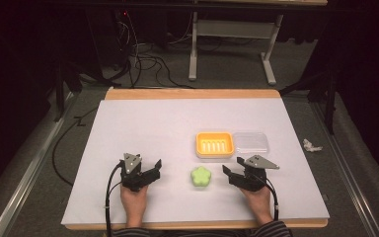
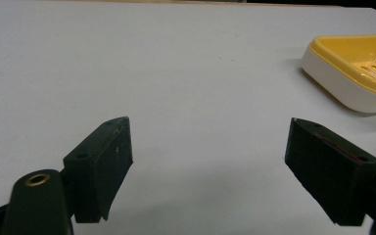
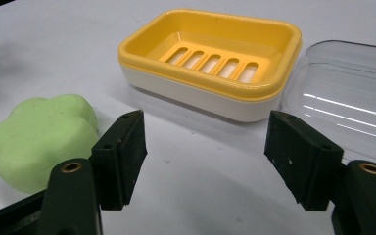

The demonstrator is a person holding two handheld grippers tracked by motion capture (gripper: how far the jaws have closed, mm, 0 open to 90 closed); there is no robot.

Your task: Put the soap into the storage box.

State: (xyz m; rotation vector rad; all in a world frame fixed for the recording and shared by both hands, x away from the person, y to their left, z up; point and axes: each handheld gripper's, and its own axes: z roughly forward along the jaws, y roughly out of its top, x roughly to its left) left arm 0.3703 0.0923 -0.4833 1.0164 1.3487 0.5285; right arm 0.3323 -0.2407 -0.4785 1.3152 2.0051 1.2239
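The green flower-shaped soap lies on the white desk between the two tools, and it sits closer to the right tool than to the left tool. In the right gripper view the soap rests just beside that tool's left-hand jaw, outside the gap rather than in it, so the tool would have to swing toward that side before it could straddle the piece. The right tool's jaws stand spread with nothing between them. Ahead of it, a little farther off, stands the yellow soap dish, its long axis running across the tool's line of sight, with the clear lid lying just beside the dish on the far side from the soap. The left tool is also spread and empty, pointing over bare desk, with a corner of the dish off to its right. The soap is roughly round, so it seems to offer no preferred direction for a pinch; the right hand looks better placed to take it.
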